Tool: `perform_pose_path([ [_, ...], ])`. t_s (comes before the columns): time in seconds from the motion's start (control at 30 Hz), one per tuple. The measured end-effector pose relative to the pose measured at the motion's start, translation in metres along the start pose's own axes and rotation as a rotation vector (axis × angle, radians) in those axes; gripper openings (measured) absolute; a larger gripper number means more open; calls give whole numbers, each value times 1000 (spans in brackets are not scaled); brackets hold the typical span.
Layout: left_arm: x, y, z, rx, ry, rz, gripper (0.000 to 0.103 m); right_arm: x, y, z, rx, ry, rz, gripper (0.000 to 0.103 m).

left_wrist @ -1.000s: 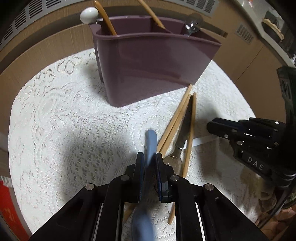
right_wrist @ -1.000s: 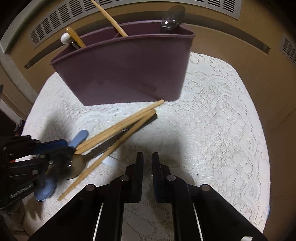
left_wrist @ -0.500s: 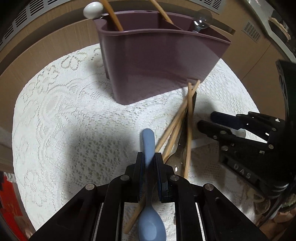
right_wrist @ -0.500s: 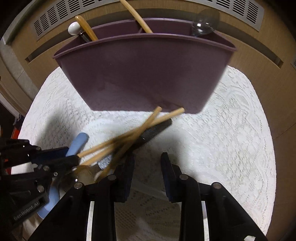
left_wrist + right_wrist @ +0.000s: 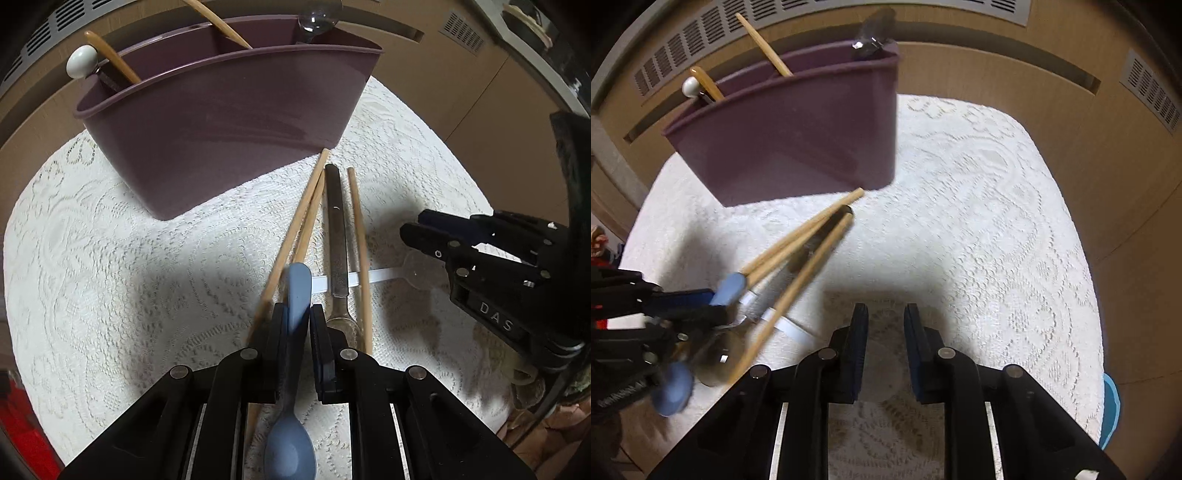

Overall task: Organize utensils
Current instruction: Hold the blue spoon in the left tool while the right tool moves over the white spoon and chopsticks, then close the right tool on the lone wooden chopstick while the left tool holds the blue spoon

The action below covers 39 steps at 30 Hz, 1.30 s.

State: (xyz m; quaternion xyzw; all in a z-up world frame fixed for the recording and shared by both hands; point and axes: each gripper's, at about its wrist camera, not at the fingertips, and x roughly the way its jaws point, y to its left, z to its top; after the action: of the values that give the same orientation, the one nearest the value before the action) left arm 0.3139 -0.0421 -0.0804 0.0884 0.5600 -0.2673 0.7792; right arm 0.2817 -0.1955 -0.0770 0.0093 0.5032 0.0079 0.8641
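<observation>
The purple caddy [image 5: 229, 122] on the lace-covered surface [image 5: 110, 266] holds chopsticks [image 5: 218, 24] and spoons upright, while the left gripper [image 5: 297, 325] pinches a blue spoon [image 5: 293, 373] and the right gripper's [image 5: 885, 332] empty fingers are closing.

Matt plastic, bare wood, lace cloth
Purple holder [image 5: 229, 122] smooth matt plastic; chopsticks [image 5: 295, 229] bare wood; tablecloth [image 5: 110, 258] white openwork lace.

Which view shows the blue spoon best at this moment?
The left wrist view: the blue spoon runs sharp down the picture's middle, clamped between the left gripper pads, handle forward, bowl near the camera. The right wrist view shows it blurred at the left edge, partly hidden by that gripper.
</observation>
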Motion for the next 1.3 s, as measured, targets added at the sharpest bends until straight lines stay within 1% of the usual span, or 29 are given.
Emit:
perform_pose_path([
  [0.1,0,-1,-1,5,5,3,13,-5,3,3,-14,-10,1,20],
  [0.23,2,-3,1,17,4,4,13,-3,12,-1,-12,-2,2,20],
  [0.3,1,-2,1,19,4,3,13,3,15,7,-12,-5,9,20],
  [0.4,-1,-1,-1,20,-1,2,13,2,22,11,-11,-4,29,20],
  [0.5,-7,2,-5,17,-12,-2,13,4,32,17,-10,2,38,22],
  [0.53,-9,4,-6,16,-14,-4,13,7,33,19,-10,7,42,24],
  [0.7,-13,10,-10,10,-17,-14,13,21,51,23,-32,34,24,26],
  [0.83,-11,12,-12,3,-16,-21,13,22,53,22,-55,32,15,26],
  [0.97,-12,13,-14,-1,-12,-26,13,20,45,13,-87,42,-12,25],
  [1.07,-12,13,-14,0,-9,-23,13,20,23,6,-54,54,-55,22],
  [1.17,-10,9,-12,6,-6,-23,13,14,5,3,-20,49,-89,22],
  [1.23,-9,5,-11,9,-6,-26,13,9,2,3,-11,42,-84,22],
  [1.3,-7,1,-10,11,-5,-27,13,6,5,3,-5,41,-47,22],
])
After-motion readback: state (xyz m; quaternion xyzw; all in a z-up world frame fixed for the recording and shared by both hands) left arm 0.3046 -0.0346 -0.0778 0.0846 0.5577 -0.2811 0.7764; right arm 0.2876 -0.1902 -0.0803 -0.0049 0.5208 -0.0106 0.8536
